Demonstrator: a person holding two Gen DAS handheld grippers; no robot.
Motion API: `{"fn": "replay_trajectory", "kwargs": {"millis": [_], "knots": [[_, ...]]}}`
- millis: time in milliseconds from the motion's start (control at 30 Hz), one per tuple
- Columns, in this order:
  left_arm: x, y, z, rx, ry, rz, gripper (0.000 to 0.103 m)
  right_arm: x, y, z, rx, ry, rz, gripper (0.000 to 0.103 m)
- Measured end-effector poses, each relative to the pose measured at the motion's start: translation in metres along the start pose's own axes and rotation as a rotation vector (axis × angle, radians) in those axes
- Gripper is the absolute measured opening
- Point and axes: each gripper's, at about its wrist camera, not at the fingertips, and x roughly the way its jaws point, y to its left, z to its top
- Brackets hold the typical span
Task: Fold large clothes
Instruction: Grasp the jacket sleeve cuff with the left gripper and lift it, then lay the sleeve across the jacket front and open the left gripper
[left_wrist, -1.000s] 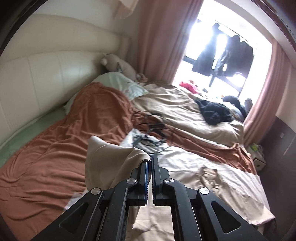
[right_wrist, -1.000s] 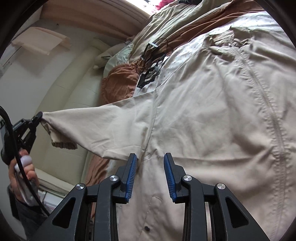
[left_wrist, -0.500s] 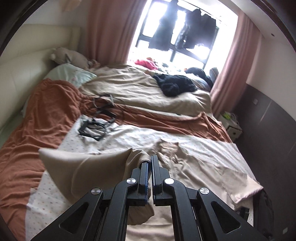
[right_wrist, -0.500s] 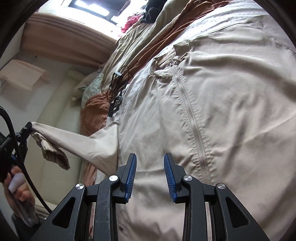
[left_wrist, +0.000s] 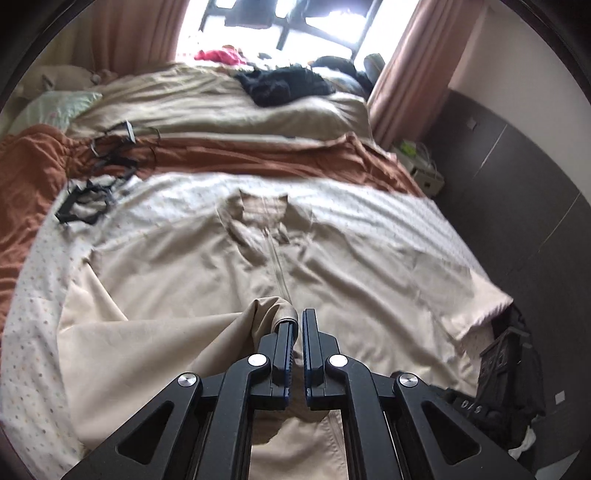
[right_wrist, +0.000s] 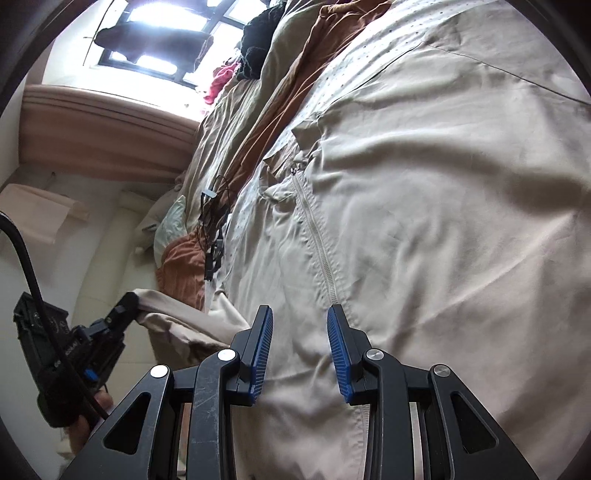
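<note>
A large beige zip jacket (left_wrist: 332, 266) lies spread face up on the bed, collar toward the far side. It also fills the right wrist view (right_wrist: 424, 221). My left gripper (left_wrist: 298, 321) is shut on the cuff of the jacket's sleeve (left_wrist: 273, 314) and holds it above the zipper at the jacket's middle. The left gripper also shows in the right wrist view (right_wrist: 127, 301), sleeve stretched from it. My right gripper (right_wrist: 300, 314) is open and empty, hovering over the lower zipper (right_wrist: 321, 254).
A white dotted sheet (left_wrist: 33, 295) lies under the jacket on a rust-brown blanket (left_wrist: 26, 177). Black cables (left_wrist: 96, 184) lie at the left. Dark clothes (left_wrist: 284, 85) sit on a tan duvet by the window. A black bag (left_wrist: 509, 373) stands at the bed's right edge.
My left gripper has swung right and carried the sleeve cuff from the bed's left side over the jacket's middle. My right gripper stayed open and tilted toward the collar.
</note>
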Motion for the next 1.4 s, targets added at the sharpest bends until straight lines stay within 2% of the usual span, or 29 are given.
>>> {"fn": "replay_trajectory", "kwargs": {"millis": [100,167,233,333,467,533,667,867,1067,1167,1300,1400], "knots": [[0.02,0.009,-0.012,-0.058,0.096,-0.084,0.026,0.003,0.002,-0.001,-0.012,0.018,-0.006,0.032],[0.023,0.014,-0.021,-0.092,0.125,-0.124,0.057,0.006,0.005,-0.003,-0.024,0.03,-0.011,0.032],[0.017,0.016,-0.027,-0.1,0.115,-0.144,0.068,0.01,0.008,-0.005,-0.042,0.04,-0.018,0.033],[-0.001,0.023,-0.033,-0.1,0.098,-0.153,0.074,0.013,0.014,-0.008,-0.07,0.044,-0.032,0.04],[-0.019,0.03,-0.038,-0.116,0.093,-0.179,0.082,0.013,0.022,-0.011,-0.114,0.039,-0.043,0.044],[-0.027,0.031,-0.042,-0.11,0.095,-0.195,0.084,0.013,0.025,-0.012,-0.125,0.034,-0.048,0.052],[-0.032,0.029,-0.05,-0.096,0.108,-0.23,0.098,0.012,0.025,-0.012,-0.125,0.027,-0.059,0.054],[-0.015,0.028,-0.054,-0.108,0.135,-0.236,0.099,0.006,0.012,-0.005,-0.07,0.015,-0.052,0.054],[0.02,0.028,-0.067,-0.207,0.15,-0.29,0.099,-0.02,-0.005,0.01,0.004,-0.051,-0.036,0.054],[0.036,0.03,-0.081,-0.252,0.173,-0.282,0.099,-0.027,-0.006,0.013,0.002,-0.067,-0.035,0.054],[0.028,0.038,-0.095,-0.28,0.137,-0.273,0.099,-0.024,-0.003,0.013,-0.008,-0.056,-0.032,0.054],[0.005,0.052,-0.101,-0.281,0.087,-0.209,0.098,-0.015,0.005,0.008,-0.041,-0.028,-0.03,0.054]]}}
